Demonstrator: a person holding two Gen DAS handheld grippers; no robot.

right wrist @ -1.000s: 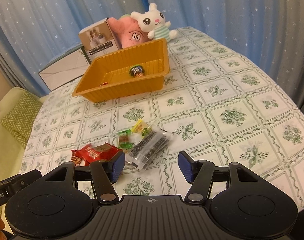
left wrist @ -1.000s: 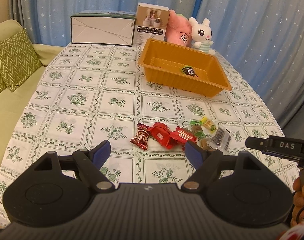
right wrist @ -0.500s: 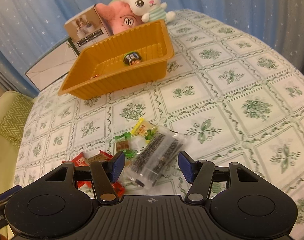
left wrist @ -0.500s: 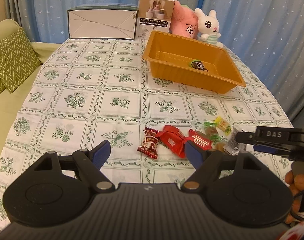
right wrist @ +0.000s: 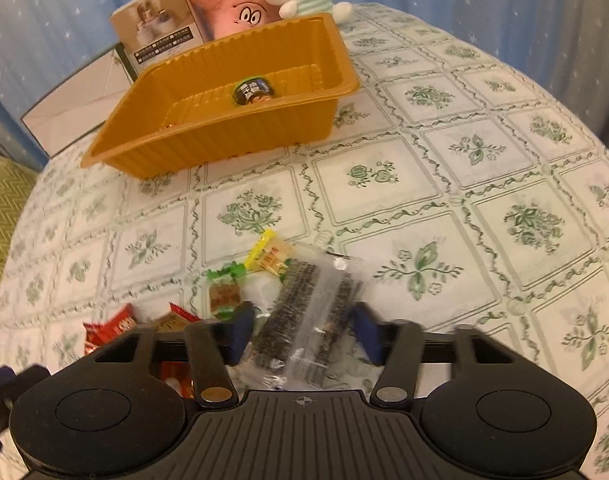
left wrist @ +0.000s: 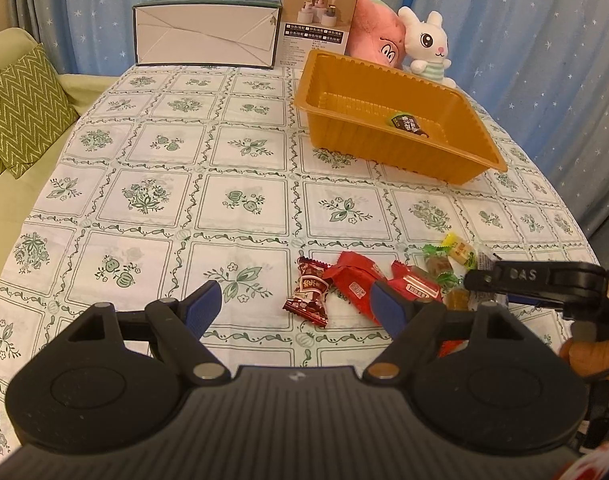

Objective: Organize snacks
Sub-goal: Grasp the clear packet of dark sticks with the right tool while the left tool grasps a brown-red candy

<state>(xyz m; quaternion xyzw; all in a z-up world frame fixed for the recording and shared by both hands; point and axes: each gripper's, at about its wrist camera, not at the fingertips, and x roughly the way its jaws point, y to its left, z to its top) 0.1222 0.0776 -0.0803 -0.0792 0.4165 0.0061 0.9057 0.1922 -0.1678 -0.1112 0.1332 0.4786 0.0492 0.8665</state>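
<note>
right gripper wide open, clear seaweed packet lying between its fingers on the table, contact unclear from blur; left gripper open and empty above red candies, orange tray well beyond.

Left gripper jaws wide apart, hovering over floral tablecloth, dark red candy just beyond its tips. Red wrappers and green and yellow candies cluster at 3 o'clock, right gripper reaching among them. Orange tray at 1 o'clock holds one dark snack; plush toys behind it.
</note>
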